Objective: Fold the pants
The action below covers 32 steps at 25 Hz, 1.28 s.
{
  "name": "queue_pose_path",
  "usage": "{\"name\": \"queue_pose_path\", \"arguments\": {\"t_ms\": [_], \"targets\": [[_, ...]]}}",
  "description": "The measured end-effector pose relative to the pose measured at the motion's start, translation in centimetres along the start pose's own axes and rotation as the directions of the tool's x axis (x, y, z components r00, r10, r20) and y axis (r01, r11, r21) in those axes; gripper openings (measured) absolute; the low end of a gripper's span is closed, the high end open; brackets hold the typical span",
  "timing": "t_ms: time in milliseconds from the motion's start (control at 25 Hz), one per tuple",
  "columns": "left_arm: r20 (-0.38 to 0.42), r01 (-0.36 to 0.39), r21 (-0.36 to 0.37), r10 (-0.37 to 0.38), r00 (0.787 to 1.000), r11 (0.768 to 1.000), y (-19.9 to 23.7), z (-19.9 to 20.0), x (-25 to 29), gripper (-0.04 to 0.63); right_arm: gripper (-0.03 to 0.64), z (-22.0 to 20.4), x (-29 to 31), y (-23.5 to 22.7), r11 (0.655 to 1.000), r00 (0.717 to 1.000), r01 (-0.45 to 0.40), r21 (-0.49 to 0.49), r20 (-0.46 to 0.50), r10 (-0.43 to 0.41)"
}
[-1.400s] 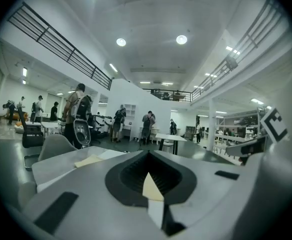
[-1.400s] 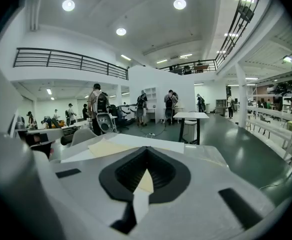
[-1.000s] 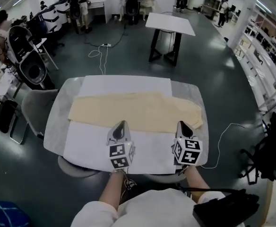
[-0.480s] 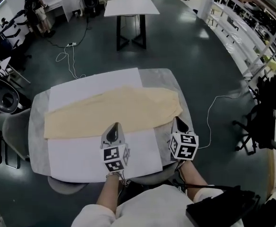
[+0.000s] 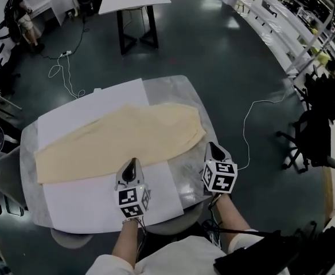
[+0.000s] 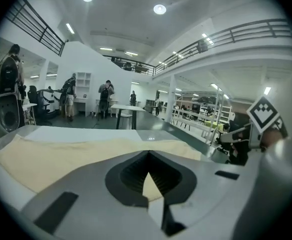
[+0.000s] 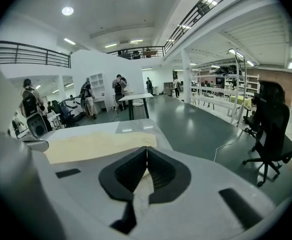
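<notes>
Both grippers have dropped toward the near edge of the table. The left gripper is tipped at the near edge of the tan pants, and the right gripper is just off the cloth's right end. Each has its jaws pressed together, pinching nothing. Pants lie flat, full length, on a white sheet — no crosswise fold is made yet, so nearly all the folding seems left.

pants: matt cream cloth, smooth. sheet under them: matt white, paper-like. counter: grey, slight sheen. floor: dark, glossy. left claw, right claw: matt grey plastic.
</notes>
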<state>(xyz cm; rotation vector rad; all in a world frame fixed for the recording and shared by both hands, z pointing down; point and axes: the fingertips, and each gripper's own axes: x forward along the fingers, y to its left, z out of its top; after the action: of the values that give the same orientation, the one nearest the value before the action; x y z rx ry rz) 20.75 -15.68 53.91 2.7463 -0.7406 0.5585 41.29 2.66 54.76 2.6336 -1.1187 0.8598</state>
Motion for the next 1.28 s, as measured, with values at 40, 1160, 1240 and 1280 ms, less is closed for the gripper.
{"name": "queue_pose_path", "arguments": {"t_ms": [40,1160,1240,1280], "targets": [[-0.008,-0.002,0.004,0.002,1.000,1.000,-0.2,-0.4,0.6,0.000,-0.004,-0.2,0.8,-0.5,1.000,1.000,-0.007,0.006,-0.007,0.007],[-0.111,-0.156,-0.027,0.152,0.982,0.987,3.2,-6.7,8.4,0.000,0.215,-6.2,17.5,-2.2,0.992,0.966,-0.114,-0.060,-0.238,0.097],[-0.112,-0.154,-0.029,0.150,0.982,0.988,3.4,-6.6,8.7,0.000,0.204,-6.2,17.8,-1.9,0.988,0.961,-0.122,-0.092,-0.261,0.094],[-0.113,-0.153,-0.029,0.149,0.982,0.988,3.5,-6.6,8.8,0.000,0.199,-6.2,18.0,-1.6,0.986,0.957,-0.129,-0.101,-0.273,0.097]]}}
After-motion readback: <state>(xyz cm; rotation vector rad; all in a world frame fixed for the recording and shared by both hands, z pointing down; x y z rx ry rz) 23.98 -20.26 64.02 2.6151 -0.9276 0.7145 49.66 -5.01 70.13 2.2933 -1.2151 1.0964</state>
